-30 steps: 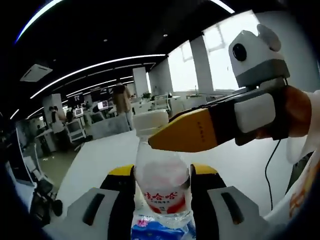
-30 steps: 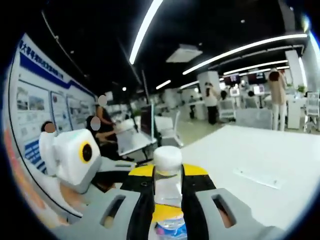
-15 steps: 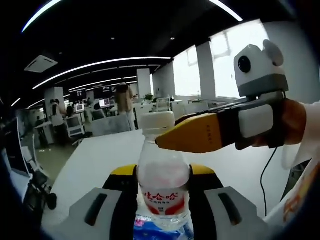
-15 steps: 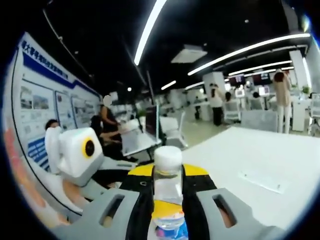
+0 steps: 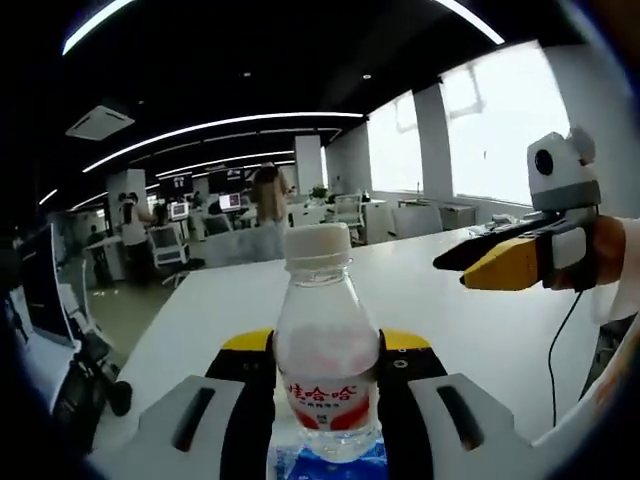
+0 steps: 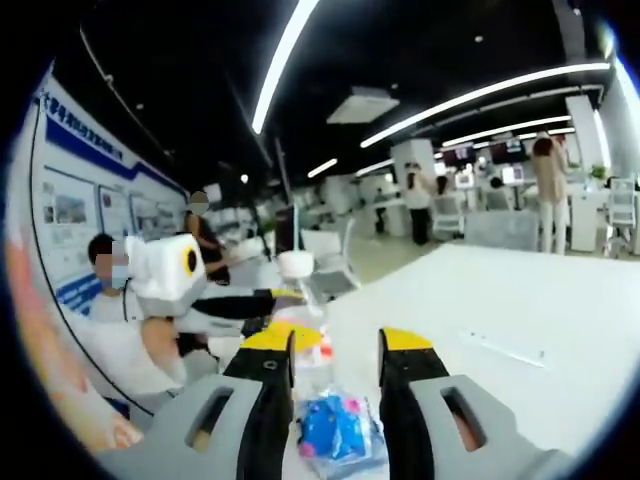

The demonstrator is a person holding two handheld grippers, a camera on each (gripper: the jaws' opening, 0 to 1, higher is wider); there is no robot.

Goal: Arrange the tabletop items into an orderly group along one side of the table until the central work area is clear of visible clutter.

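Clear plastic fills the near foreground of the left gripper view, where we see the water bottle [image 5: 327, 345], white-capped with a red-and-white label, standing upright and clamped between the yellow-tipped jaws of the left gripper [image 5: 327, 350]. Beyond it spreads the white table [image 5: 440, 300], and over its right side hangs the right gripper [image 5: 478, 265], well apart from the bottle, carried by a hand [image 5: 598, 255]; from this angle we cannot tell its jaw gap. In the right gripper view, that gripper's own jaws [image 6: 335, 345] stand parted with nothing between them. Past them we see the same bottle [image 6: 300, 310], its white cap up, held in the left gripper [image 6: 275, 300] just beyond the jaw tips. Farther off, the table [image 6: 520, 300] runs toward an office with desks, screens and standing people [image 6: 548, 190].
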